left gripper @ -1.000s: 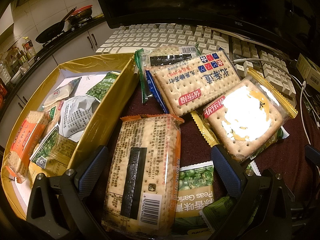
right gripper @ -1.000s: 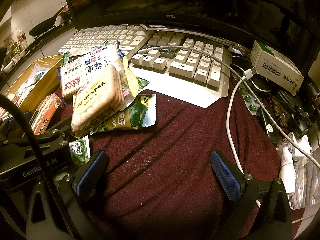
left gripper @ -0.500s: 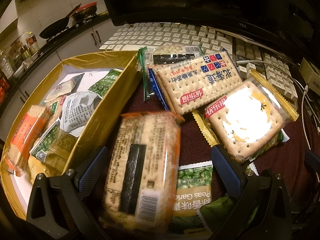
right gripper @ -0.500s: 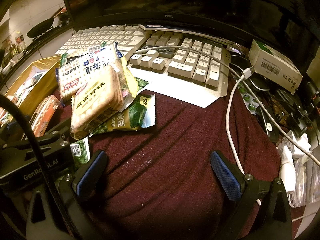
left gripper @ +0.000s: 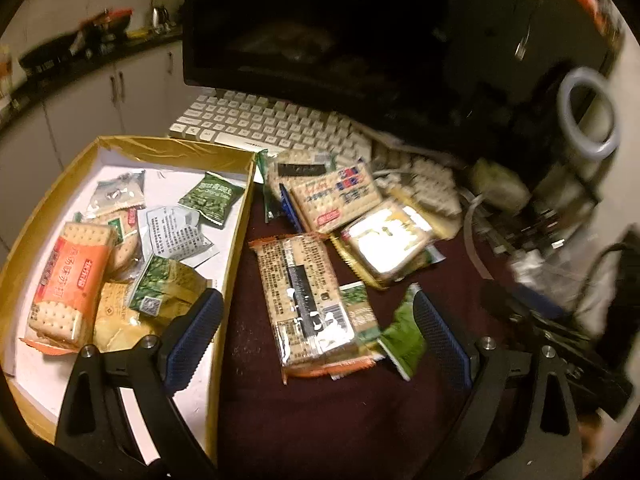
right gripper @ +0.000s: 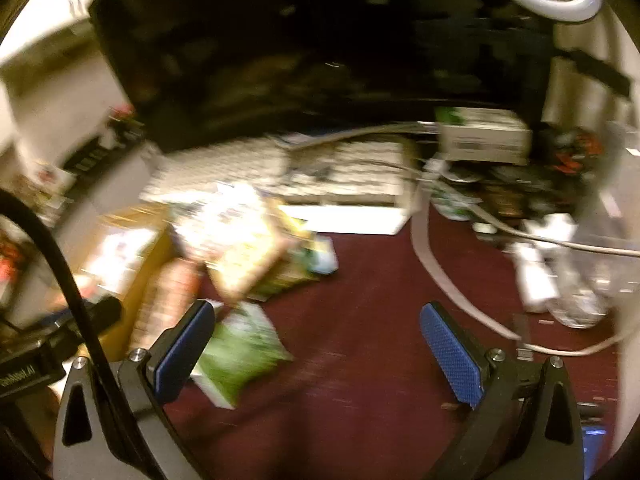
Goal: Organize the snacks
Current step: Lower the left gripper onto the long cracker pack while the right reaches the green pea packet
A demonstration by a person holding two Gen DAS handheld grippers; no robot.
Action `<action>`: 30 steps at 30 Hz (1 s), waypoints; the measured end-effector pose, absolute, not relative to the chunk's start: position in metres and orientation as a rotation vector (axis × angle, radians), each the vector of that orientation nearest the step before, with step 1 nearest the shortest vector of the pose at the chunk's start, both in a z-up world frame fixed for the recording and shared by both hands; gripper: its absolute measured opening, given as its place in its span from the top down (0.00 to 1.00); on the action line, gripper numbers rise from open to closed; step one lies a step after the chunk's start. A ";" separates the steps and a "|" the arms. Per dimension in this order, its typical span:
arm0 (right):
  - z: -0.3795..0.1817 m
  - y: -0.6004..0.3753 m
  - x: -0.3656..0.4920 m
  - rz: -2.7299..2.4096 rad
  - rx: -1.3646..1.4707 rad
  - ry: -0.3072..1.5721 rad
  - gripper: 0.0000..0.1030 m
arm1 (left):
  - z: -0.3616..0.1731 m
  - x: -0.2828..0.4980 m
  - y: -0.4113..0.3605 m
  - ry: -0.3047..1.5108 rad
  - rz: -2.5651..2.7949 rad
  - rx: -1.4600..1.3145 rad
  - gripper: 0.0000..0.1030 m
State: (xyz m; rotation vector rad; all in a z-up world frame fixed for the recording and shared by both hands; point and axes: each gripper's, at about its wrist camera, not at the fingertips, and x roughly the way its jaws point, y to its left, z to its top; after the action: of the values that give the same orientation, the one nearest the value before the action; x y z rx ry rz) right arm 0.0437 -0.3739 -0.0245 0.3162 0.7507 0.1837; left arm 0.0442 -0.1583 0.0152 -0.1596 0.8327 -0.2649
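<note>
Left gripper [left gripper: 316, 336]: jaws wide apart, empty, above a cracker pack [left gripper: 306, 300] beside the gold box [left gripper: 236, 248]. Right gripper [right gripper: 320, 352]: spread, empty, over maroon cloth [right gripper: 360, 380].

A white keyboard [left gripper: 276, 124] lies on the dark red cloth [left gripper: 340, 412] below a black monitor [left gripper: 320, 24]. White cables [right gripper: 440, 280] cross the cloth at right. A white carton [right gripper: 484, 140] sits beyond, blurred.

Blurred view, right tongs [right gripper: 316, 354] spread wide, green snack packet [right gripper: 240, 354] beside left pad
</note>
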 end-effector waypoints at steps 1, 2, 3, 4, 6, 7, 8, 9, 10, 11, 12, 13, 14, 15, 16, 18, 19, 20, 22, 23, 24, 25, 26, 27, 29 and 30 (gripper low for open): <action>-0.027 -0.369 0.052 0.208 0.335 0.769 0.00 | 0.017 0.046 -0.149 0.854 -0.287 -0.191 0.07; -0.031 -0.365 0.056 0.229 0.353 0.794 0.02 | 0.019 0.048 -0.141 0.871 -0.310 -0.224 0.07; -0.035 -0.360 0.060 0.248 0.359 0.821 0.05 | 0.022 0.048 -0.137 0.876 -0.324 -0.242 0.08; -0.041 -0.353 0.062 0.283 0.367 0.842 0.12 | 0.025 0.047 -0.131 0.878 -0.344 -0.257 0.09; -0.046 -0.343 0.058 0.314 0.368 0.859 0.21 | 0.032 0.044 -0.128 0.871 -0.372 -0.257 0.09; -0.051 -0.336 0.059 0.308 0.346 0.878 0.21 | 0.035 0.042 -0.127 0.862 -0.379 -0.246 0.10; -0.055 -0.333 0.061 0.302 0.332 0.887 0.23 | 0.037 0.040 -0.128 0.861 -0.380 -0.237 0.15; -0.060 -0.328 0.063 0.308 0.326 0.896 0.26 | 0.038 0.040 -0.128 0.862 -0.383 -0.229 0.20; -0.063 -0.325 0.063 0.311 0.329 0.901 0.31 | 0.039 0.041 -0.131 0.867 -0.385 -0.208 0.21; -0.065 -0.322 0.062 0.301 0.318 0.889 0.32 | 0.038 0.045 -0.136 0.881 -0.376 -0.175 0.22; -0.066 -0.318 0.064 0.297 0.293 0.893 0.34 | 0.034 0.051 -0.140 0.900 -0.368 -0.152 0.22; -0.067 -0.313 0.064 0.296 0.262 0.900 0.37 | 0.029 0.057 -0.147 0.939 -0.364 -0.120 0.23; -0.066 -0.313 0.062 0.293 0.250 0.894 0.38 | 0.024 0.063 -0.153 0.978 -0.377 -0.100 0.24; -0.067 -0.314 0.061 0.292 0.246 0.896 0.39 | 0.021 0.067 -0.157 1.003 -0.388 -0.100 0.24; -0.068 -0.315 0.059 0.297 0.247 0.899 0.40 | 0.017 0.073 -0.162 1.036 -0.401 -0.103 0.24; -0.071 -0.322 0.050 0.301 0.277 0.903 0.47 | 0.012 0.082 -0.171 1.073 -0.397 -0.081 0.24; -0.072 -0.326 0.046 0.301 0.290 0.898 0.52 | 0.010 0.087 -0.177 1.089 -0.387 -0.053 0.24; -0.073 -0.327 0.043 0.300 0.290 0.888 0.55 | 0.008 0.091 -0.181 1.104 -0.375 -0.038 0.24; -0.073 -0.329 0.039 0.307 0.290 0.873 0.55 | 0.002 0.100 -0.189 1.137 -0.375 -0.014 0.24; -0.073 -0.328 0.041 0.311 0.289 0.868 0.55 | -0.004 0.106 -0.193 1.168 -0.373 0.000 0.25; -0.074 -0.327 0.041 0.318 0.291 0.864 0.55 | -0.009 0.112 -0.194 1.195 -0.369 0.005 0.31; -0.074 -0.327 0.042 0.331 0.298 0.862 0.54 | -0.015 0.118 -0.194 1.227 -0.359 -0.006 0.35; -0.074 -0.328 0.041 0.335 0.305 0.861 0.54 | -0.020 0.123 -0.191 1.249 -0.351 -0.026 0.40; -0.075 -0.330 0.042 0.342 0.321 0.860 0.54 | -0.022 0.126 -0.189 1.252 -0.335 -0.037 0.40; -0.076 -0.334 0.043 0.353 0.347 0.857 0.54 | -0.023 0.130 -0.182 1.260 -0.306 -0.042 0.43; -0.077 -0.335 0.042 0.356 0.358 0.856 0.54 | -0.022 0.129 -0.179 1.268 -0.300 -0.050 0.47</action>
State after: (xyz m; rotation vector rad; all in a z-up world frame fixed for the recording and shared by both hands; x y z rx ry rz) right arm 0.0418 -0.3354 -0.0769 0.3579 0.8564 0.3562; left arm 0.1292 -0.1789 -0.0221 -0.0504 1.2684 -0.2999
